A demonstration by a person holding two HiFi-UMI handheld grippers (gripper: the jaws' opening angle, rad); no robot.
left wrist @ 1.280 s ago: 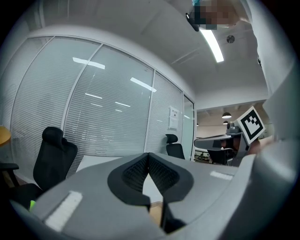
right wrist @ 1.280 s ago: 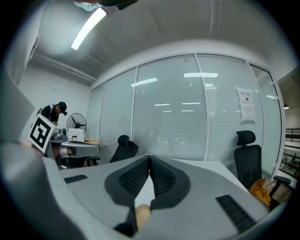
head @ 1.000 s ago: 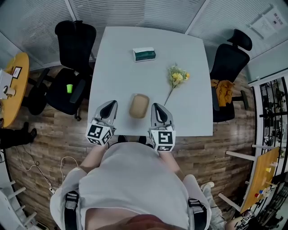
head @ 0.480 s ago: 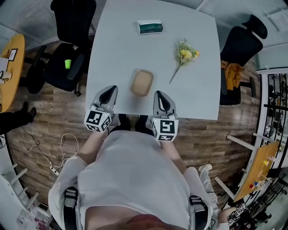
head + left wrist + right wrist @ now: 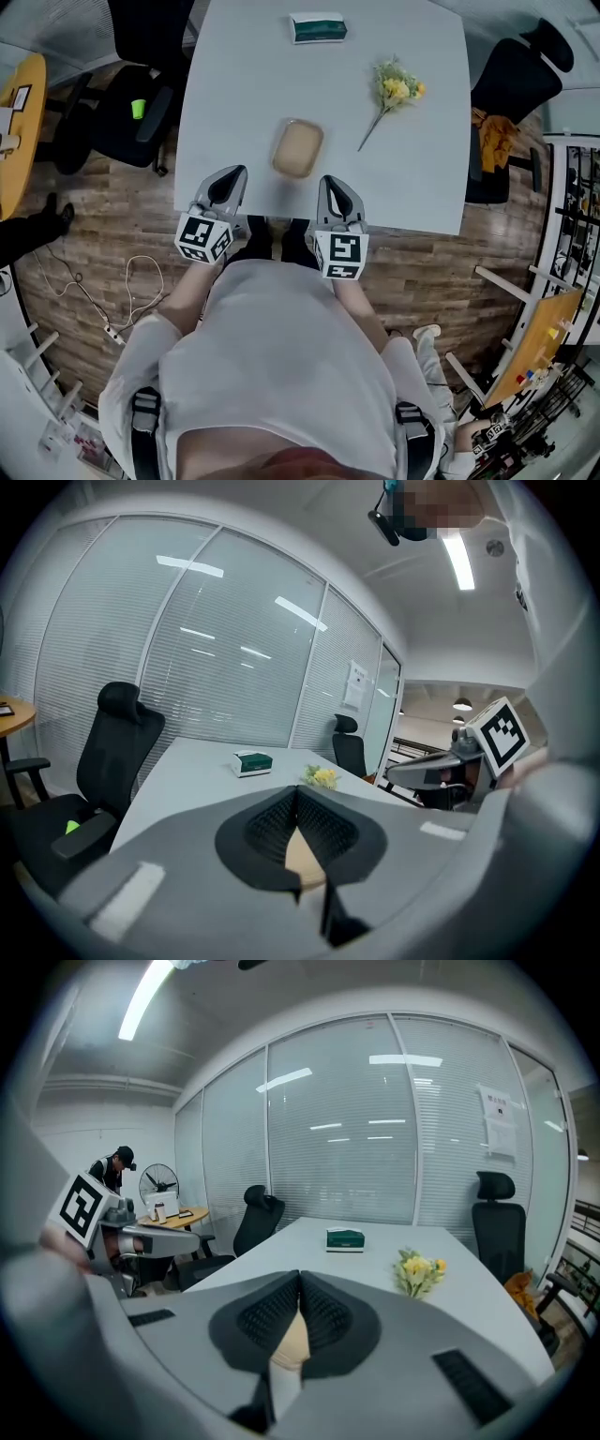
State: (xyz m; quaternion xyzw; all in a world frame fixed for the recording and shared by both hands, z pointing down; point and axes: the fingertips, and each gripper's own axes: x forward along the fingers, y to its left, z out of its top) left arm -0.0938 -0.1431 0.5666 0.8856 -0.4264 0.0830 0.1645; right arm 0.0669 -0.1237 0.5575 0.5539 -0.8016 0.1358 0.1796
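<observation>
Head view with the two gripper views. We see the left gripper [image 5: 228, 180] and the right gripper [image 5: 337, 191] held side by side above the near edge of the pale grey table [image 5: 234, 94], both aimed away from the person's body. Each gripper's own view shows its jaws closed tip to tip and clamping nothing. A tan sliver appears in the gap below the tips, and we cannot tell what it is. The thing nearest to both is the tan oval dish [image 5: 297, 148], which lies flat on the table just ahead of the grippers and between their lines, touching neither. Farther along the table lie a flower sprig [image 5: 394, 92], with yellow heads and a thin stem, to the right, and a green box [image 5: 319, 27] near the far edge, both well apart from the dish. A black office chair [image 5: 127, 112] stands at the table's left side. We judge the dish to be light and shallow, with a paler rim running round a tan middle. We cannot tell from here whether the middle is the dish's own floor or something lying in it. The rim looks stiff enough to pinch but possibly smooth, so a hold across one long side, with one jaw inside the rim and one outside, seems soundest to us. A second hold on the opposite side would keep the dish level
</observation>
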